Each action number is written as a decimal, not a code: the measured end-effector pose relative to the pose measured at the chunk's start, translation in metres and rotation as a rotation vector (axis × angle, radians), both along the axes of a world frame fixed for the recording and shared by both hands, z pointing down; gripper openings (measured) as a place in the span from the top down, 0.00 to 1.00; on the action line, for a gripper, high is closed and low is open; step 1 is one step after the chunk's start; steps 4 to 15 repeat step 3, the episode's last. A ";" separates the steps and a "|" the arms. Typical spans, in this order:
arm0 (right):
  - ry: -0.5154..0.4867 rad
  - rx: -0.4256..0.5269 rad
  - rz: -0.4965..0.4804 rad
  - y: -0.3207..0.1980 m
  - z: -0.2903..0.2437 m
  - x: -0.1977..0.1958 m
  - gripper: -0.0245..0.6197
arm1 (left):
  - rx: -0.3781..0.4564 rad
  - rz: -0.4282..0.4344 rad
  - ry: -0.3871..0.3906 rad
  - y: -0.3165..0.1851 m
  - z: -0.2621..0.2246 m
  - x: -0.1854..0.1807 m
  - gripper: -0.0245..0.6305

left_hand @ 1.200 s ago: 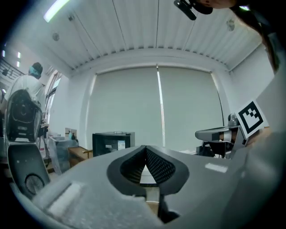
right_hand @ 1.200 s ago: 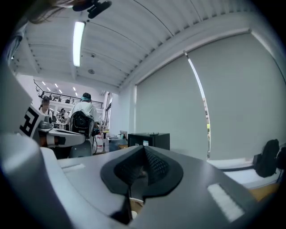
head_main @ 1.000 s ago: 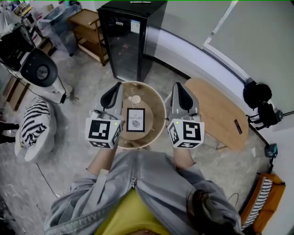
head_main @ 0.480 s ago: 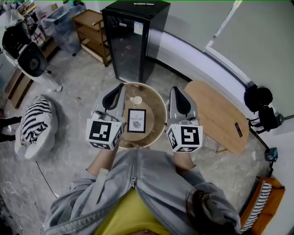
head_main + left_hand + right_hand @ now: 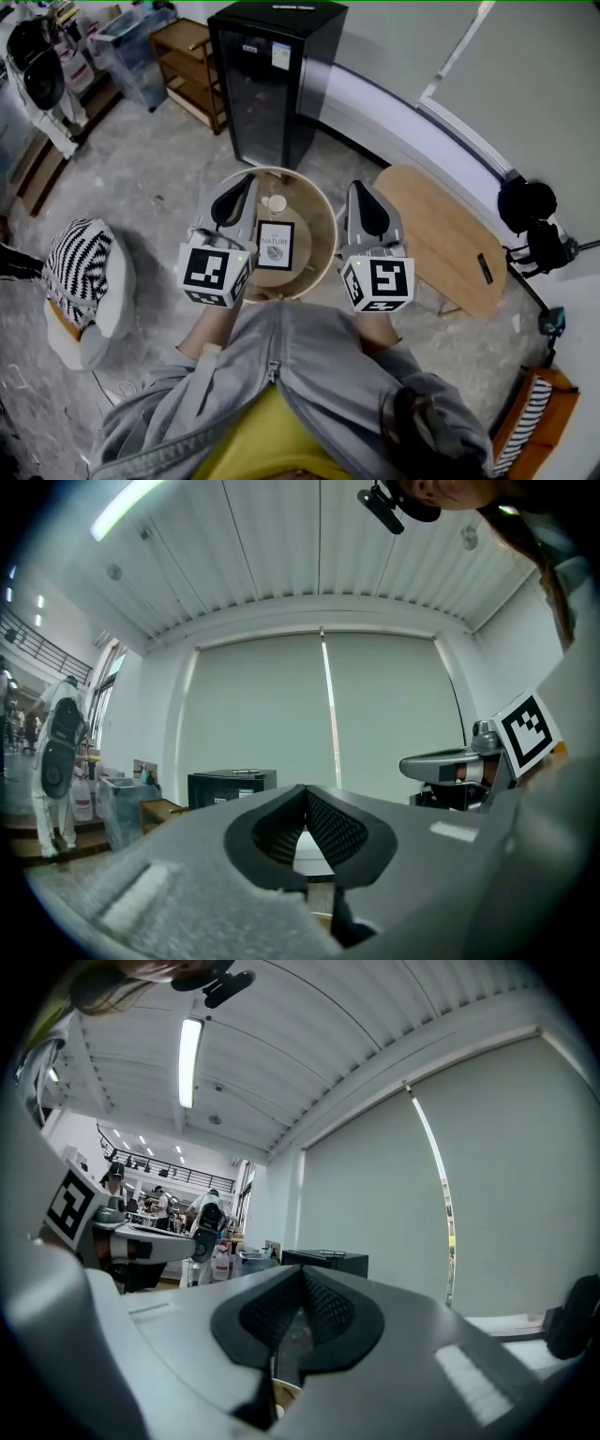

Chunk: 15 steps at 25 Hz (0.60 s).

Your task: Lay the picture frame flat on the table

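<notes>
The frame [image 5: 276, 246] was on the round table [image 5: 323, 214], near the middle of its top and a little toward the person. In the head view it showed as a dark-edged upright rectangle with a pale print inside. Its long axis ran away from the person, with the top edge toward the black cabinet [image 5: 272, 80] and the bottom edge toward the person's lap. The print read the right way up from the person's side. That steep view did not settle whether the frame stood leaning back or lay flat. A small pale cup [image 5: 276, 202] sat just beyond its top edge, apart from it.

The left gripper [image 5: 244, 180] was over the table's left rim and the right gripper [image 5: 357, 186] over its right rim. Both pointed away from the person, roughly along the frame's long axis. The frame lay between them, and neither touched it. In the left gripper view the jaws were pressed together with nothing between them, looking out level at a pale window blind. In the right gripper view the jaws were likewise closed on nothing. Each marker cube faced up toward the head camera, the left cube [image 5: 214, 274] and the right cube [image 5: 377, 283] both close to the person's body.

An oval table [image 5: 450, 234] stood to the right of the round one.
</notes>
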State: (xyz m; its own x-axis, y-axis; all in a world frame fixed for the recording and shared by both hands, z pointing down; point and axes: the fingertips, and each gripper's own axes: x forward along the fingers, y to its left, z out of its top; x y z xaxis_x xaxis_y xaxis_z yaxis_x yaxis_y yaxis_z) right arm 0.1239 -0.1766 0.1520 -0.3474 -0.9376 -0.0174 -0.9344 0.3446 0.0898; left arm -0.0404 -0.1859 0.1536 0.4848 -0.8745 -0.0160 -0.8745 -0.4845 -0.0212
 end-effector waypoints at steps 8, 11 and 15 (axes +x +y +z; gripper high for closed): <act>0.003 -0.002 -0.007 0.001 0.004 0.006 0.96 | -0.002 0.001 0.003 0.002 0.004 0.008 0.96; 0.003 -0.002 -0.007 0.001 0.004 0.006 0.96 | -0.002 0.001 0.003 0.002 0.004 0.008 0.96; 0.003 -0.002 -0.007 0.001 0.004 0.006 0.96 | -0.002 0.001 0.003 0.002 0.004 0.008 0.96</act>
